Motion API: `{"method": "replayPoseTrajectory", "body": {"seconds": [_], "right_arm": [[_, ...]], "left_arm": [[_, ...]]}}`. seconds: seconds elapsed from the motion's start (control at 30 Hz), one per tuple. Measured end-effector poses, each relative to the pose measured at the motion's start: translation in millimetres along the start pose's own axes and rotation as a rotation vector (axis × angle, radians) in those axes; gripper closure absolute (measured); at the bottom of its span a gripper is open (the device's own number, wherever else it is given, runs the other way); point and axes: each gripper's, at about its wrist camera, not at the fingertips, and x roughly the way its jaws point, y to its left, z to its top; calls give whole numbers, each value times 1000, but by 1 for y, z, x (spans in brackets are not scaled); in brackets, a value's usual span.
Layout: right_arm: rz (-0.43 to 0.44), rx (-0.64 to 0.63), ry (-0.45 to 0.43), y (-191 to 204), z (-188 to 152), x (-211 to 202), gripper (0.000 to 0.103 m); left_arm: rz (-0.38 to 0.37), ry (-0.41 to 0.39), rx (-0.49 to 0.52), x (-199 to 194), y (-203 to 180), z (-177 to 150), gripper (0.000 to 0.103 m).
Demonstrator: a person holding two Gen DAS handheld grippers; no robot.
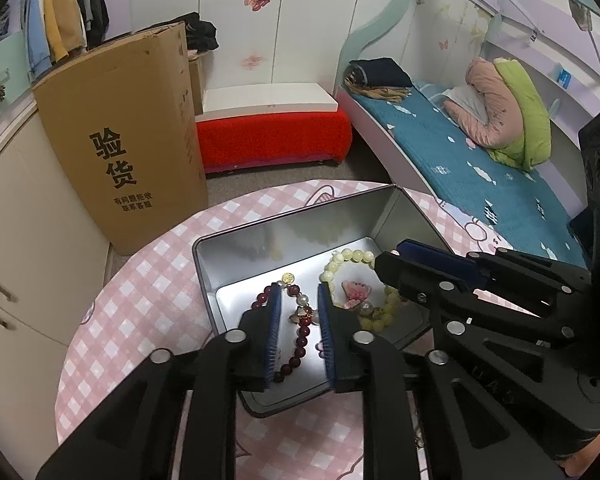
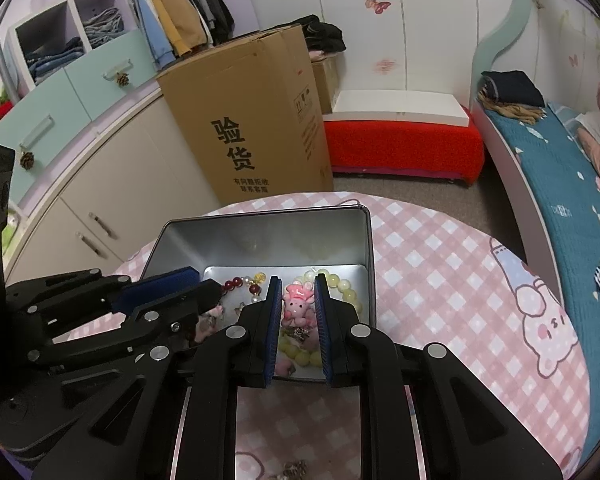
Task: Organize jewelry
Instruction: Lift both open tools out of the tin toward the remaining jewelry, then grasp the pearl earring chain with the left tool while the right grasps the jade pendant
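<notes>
1. Two sets of tongs over one open metal tin [image 1: 236, 248] on the pink checked tabletop [image 1: 148, 280].
2. Left tongs [image 1: 299, 300]: spread, straddling the dark red bead bracelet [image 1: 300, 340] on the tin floor, apparently lined up to pinch or just released.
3. Right tongs [image 2: 297, 300]: spread, framing the pink charm [image 2: 296, 306] above the pale yellow bead bracelet [image 2: 340, 284].
4. Jewelry sits together in the tin, likely its storage place.

The tin [image 2: 366, 240] is open above; its upright walls and both crowding grippers hem entry.
</notes>
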Motion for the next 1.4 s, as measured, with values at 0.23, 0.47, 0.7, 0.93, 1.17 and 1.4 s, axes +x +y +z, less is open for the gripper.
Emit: {"method": "replayPoseTrajectory", "body": {"seconds": [0.23,0.47,0.7,0.93,1.17,1.4], "right_arm": [[19,16,-2,-5,-1,-5,84],[31,29,-28,-9,-1,-23,84],[10,23,-99,-11,-10,-65,58],[-22,5,-134,-20,-32,-101,48],[-61,3,-66,-38,-74,-100,47],[-45,-39,46,-26,-118,-73,47]], "left_arm": [[14,-16,-5,-8,1,3,74],[18,-58,-9,-27,0,2,58],[14,-156,-23,-68,-8,-9,35],[-8,-211,-43,-95,-15,-35,29],[12,-162,-3,-81,-36,-66,29],[-4,-100,-68,-65,-31,-91,29]]}}
